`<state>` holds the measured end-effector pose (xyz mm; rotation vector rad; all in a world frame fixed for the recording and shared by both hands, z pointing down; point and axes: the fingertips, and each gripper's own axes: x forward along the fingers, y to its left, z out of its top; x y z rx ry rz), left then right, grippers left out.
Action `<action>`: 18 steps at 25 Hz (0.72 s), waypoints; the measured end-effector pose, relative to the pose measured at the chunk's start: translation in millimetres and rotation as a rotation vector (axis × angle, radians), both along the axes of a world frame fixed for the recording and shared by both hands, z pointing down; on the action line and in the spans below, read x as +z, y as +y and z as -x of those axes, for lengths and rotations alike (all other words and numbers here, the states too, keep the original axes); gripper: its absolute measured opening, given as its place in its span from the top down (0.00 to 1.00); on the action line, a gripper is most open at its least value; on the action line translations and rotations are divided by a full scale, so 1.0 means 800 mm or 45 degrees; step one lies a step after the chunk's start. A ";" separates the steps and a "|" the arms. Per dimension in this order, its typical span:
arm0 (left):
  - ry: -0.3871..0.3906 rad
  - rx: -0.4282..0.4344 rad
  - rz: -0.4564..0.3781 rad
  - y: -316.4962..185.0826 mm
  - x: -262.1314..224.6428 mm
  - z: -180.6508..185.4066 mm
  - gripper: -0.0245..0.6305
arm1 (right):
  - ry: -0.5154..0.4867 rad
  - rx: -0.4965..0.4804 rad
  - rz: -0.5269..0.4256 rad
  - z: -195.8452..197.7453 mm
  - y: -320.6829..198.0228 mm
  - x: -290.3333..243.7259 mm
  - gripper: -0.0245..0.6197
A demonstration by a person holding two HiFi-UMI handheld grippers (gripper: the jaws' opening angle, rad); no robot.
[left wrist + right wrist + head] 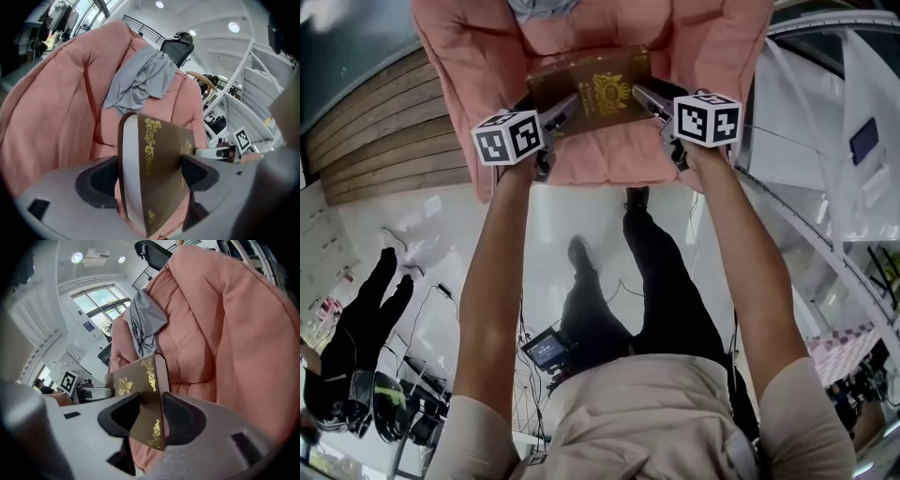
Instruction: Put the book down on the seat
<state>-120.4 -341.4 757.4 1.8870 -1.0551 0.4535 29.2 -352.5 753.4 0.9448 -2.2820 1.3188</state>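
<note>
Straight ahead in the head view, toward twelve o'clock, the left forearm (492,281) and the right forearm (750,272) stretch out from the body almost parallel. They end at two grippers held side by side over the pink seat (450,56). The left gripper (562,111) comes at the brown book (591,94) from about eight o'clock and the right gripper (647,97) from about four o'clock. The book lies between them with its gold-patterned cover facing up, over the seat cushion. No view shows whether it touches the cushion.

The left gripper view shows that claw pinching the book, one pad pressed on each cover, with the white page edge turned toward the camera. The right gripper view shows the other claw clamped on the opposite brown edge in the same way.

Both gripper views also show a grey cloth (140,79) draped down the seat's back at twelve o'clock from the book, and a black office chair (180,44) behind the seat. In the head view the cloth is only a sliver at the top edge. Only the head view shows both arms at once.
</note>
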 end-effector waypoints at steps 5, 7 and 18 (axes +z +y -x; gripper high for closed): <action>-0.016 0.010 0.076 0.005 0.043 -0.003 0.37 | 0.022 -0.003 0.075 -0.001 0.004 0.047 0.74; -0.024 0.011 0.100 0.006 0.056 -0.003 0.37 | 0.031 0.004 0.096 -0.001 0.005 0.060 0.74; -0.107 -0.008 0.194 0.023 0.101 0.002 0.37 | 0.070 0.025 0.156 -0.002 0.010 0.099 0.74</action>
